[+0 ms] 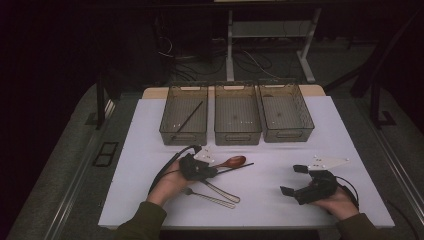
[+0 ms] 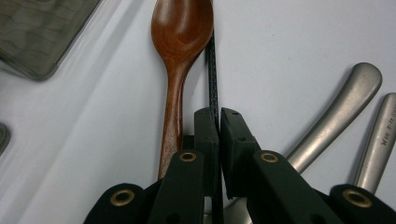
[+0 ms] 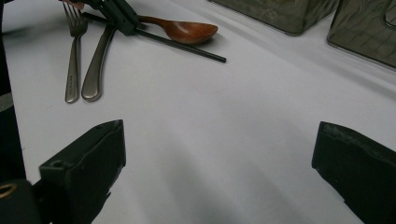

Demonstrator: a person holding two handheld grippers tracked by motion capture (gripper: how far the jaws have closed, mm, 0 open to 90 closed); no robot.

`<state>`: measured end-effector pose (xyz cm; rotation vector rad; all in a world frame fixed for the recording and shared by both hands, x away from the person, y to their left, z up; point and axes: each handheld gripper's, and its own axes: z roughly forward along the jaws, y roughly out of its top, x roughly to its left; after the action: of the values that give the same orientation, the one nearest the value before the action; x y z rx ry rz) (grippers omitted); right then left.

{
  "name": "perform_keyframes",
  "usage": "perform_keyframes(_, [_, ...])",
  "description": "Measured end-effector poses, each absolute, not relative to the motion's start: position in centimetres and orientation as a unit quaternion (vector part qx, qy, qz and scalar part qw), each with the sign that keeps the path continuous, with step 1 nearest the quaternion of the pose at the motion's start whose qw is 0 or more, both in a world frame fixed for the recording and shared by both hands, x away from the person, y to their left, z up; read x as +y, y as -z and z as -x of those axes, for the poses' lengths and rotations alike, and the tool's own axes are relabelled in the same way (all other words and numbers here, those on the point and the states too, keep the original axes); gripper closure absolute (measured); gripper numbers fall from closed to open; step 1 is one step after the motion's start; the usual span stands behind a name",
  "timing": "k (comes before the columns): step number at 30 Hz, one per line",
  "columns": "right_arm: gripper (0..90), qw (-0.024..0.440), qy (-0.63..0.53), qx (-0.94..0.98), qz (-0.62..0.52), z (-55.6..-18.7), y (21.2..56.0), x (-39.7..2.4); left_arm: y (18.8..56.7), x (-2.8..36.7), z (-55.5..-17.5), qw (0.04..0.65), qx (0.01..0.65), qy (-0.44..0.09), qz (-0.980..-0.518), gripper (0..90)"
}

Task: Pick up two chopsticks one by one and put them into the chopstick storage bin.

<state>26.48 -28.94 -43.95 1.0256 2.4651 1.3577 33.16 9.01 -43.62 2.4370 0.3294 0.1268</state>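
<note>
My left gripper pinches the black chopstick; wooden spoon touching it, fork nearby. Right gripper gapes over white table.

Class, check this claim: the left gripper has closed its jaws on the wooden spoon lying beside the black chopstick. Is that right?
Not quite. The left gripper has closed on the black chopstick; the wooden spoon lies beside it, outside the jaws. The left gripper view shows this.

glossy wooden spoon, matt black chopstick, brushed metal fork.
</note>
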Motion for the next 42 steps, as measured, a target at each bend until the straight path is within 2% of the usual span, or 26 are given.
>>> perform_keyframes(14, [2.1,0.073,-0.453,0.820,-0.342,-26.5,43.9,-28.9,42.3,9.2,-32.9,0.364,0.119,-0.044,-0.923,85.3])
perform_keyframes(42, [2.2,0.072,-0.453,0.820,-0.344,-26.5,44.0,-28.9,39.9,11.5,-32.6,0.430,0.188,-0.022,-0.883,85.3])
